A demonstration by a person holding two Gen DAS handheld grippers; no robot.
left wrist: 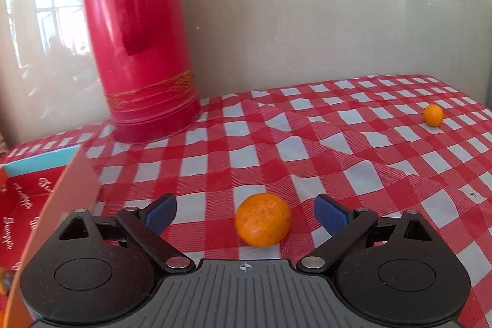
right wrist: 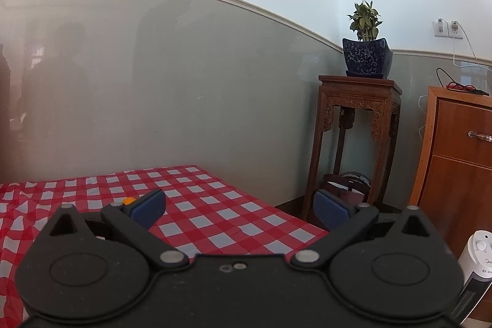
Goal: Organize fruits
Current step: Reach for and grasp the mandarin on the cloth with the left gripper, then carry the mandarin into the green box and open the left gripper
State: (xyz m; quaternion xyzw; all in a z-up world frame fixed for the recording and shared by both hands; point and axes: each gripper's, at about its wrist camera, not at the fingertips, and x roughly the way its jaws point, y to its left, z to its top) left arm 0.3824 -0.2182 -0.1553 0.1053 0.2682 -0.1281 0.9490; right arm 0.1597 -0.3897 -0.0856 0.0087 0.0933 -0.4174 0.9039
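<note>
An orange (left wrist: 263,219) lies on the red-and-white checked cloth (left wrist: 353,162), between the blue pads of my left gripper (left wrist: 246,212), which is open around it without touching. A second, smaller orange (left wrist: 433,115) lies far right on the cloth. An open red box (left wrist: 24,199) with a raised orange flap sits at the left. My right gripper (right wrist: 240,206) is open and empty above the table's right corner; a bit of orange fruit (right wrist: 128,200) peeks out behind its left finger.
A tall red thermos (left wrist: 138,45) stands at the back left against the wall. Beyond the table's right edge stand a carved wooden stand (right wrist: 353,143) with a potted plant (right wrist: 366,51), a wooden cabinet (right wrist: 458,159) and a white appliance (right wrist: 473,272).
</note>
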